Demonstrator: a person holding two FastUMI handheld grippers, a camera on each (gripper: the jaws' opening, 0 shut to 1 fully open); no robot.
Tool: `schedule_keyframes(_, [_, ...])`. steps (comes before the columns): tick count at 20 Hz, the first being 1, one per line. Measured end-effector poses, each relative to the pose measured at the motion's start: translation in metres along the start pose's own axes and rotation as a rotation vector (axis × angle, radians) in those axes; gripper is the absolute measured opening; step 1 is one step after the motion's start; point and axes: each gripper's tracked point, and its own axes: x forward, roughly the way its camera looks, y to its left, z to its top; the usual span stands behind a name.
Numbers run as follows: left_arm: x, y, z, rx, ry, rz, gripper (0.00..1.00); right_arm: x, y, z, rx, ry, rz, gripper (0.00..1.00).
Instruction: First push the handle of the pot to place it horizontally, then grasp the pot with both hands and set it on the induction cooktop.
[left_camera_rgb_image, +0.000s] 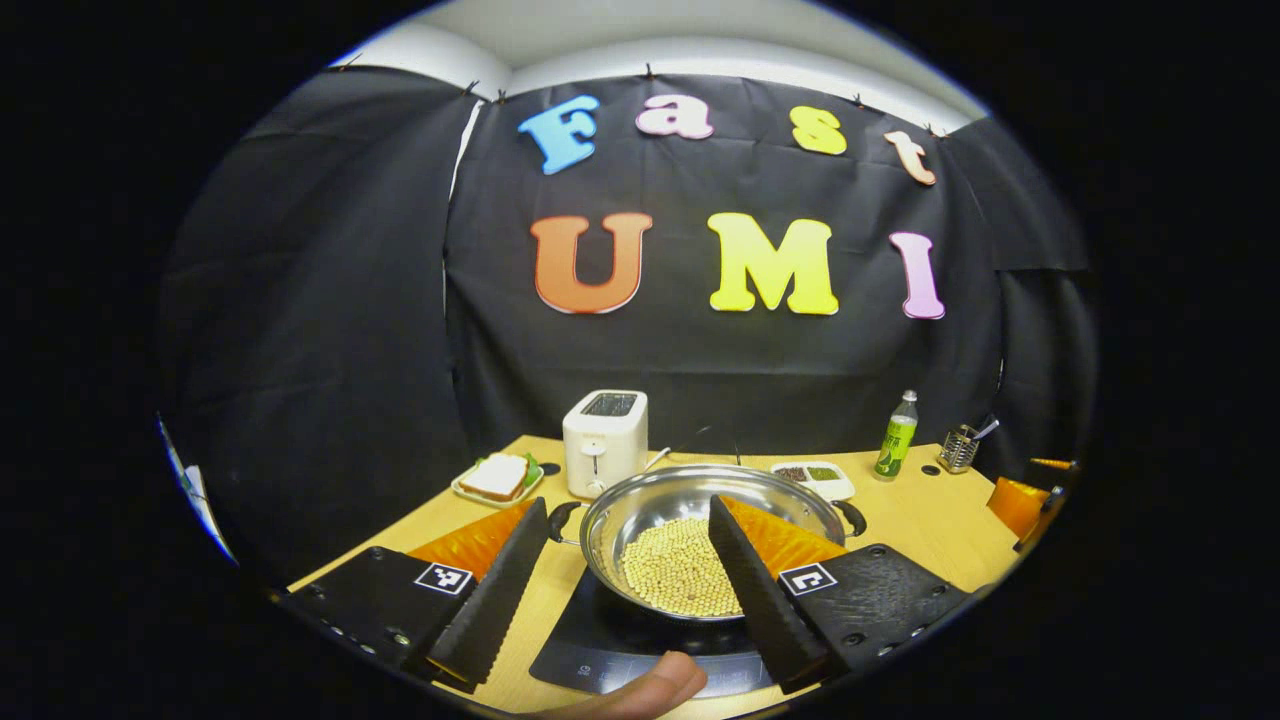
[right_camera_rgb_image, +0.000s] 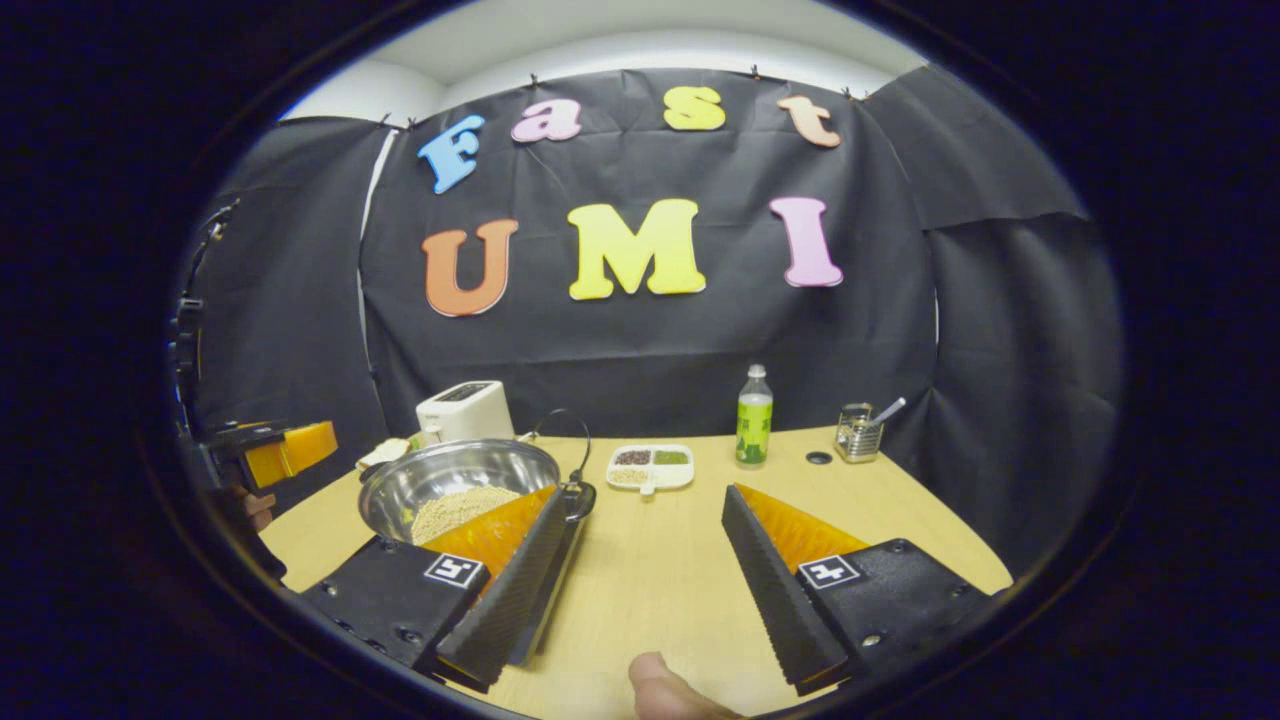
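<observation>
Pot (left_camera_rgb_image: 700, 530) sits on cooktop (left_camera_rgb_image: 620, 650); both grippers (left_camera_rgb_image: 620, 580) (right_camera_rgb_image: 640, 570) spread wide, nothing held. Withdrawal advised toward 6 o'clock, w/o nudging handles.

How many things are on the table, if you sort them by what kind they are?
Cooking gear: 3 – pot, induction cooktop, toaster
Food dishes: 2 – sandwich plate, divided snack dish
Bottles: 1 – green bottle
Utensil holders: 1 – metal caddy
Total: 7
</observation>
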Motion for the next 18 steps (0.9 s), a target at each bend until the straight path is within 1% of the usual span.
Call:
schedule_keyframes(1, [-0.012,-0.006,0.007,0.005,-0.021,-0.003,0.95,-0.011,-0.004,0.009,-0.001,-0.024,0.004,0.99])
schedule_keyframes(3, [-0.032,-0.019,0.023,-0.020,-0.074,-0.020,0.95,-0.032,-0.013,0.025,0.002,-0.066,0.010,0.99])
schedule_keyframes(5, [-0.052,-0.031,0.029,-0.051,-0.120,-0.042,0.95,-0.053,-0.026,0.044,0.017,-0.114,0.005,0.99])
schedule_keyframes(6, [-0.057,-0.032,0.030,-0.050,-0.134,-0.038,0.95,-0.063,-0.033,0.048,0.023,-0.126,0.001,0.99])
schedule_keyframes(9, [-0.074,-0.037,0.018,-0.040,-0.109,-0.033,0.95,-0.093,-0.057,0.069,0.023,-0.180,-0.022,0.99])
schedule_keyframes(10, [-0.079,-0.041,0.018,-0.041,-0.106,-0.034,0.95,-0.104,-0.069,0.075,0.016,-0.210,-0.043,0.99])
schedule_keyframes(11, [-0.082,-0.045,0.025,-0.040,-0.129,-0.033,0.95,-0.112,-0.079,0.081,0.012,-0.238,-0.064,0.99])
schedule_keyframes(12, [-0.085,-0.047,0.032,-0.031,-0.159,-0.030,0.95,-0.123,-0.086,0.084,-0.002,-0.258,-0.083,0.99])
schedule_keyframes(14, [-0.093,-0.050,0.034,-0.004,-0.166,-0.018,0.95,-0.142,-0.099,0.083,-0.037,-0.268,-0.103,0.99])
schedule_keyframes(15, [-0.096,-0.052,0.037,0.004,-0.172,-0.015,0.95,-0.149,-0.104,0.082,-0.036,-0.274,-0.111,0.99])
schedule_keyframes(18, [-0.110,-0.065,0.051,-0.005,-0.200,-0.042,0.95,-0.164,-0.121,0.085,-0.019,-0.290,-0.134,0.99])
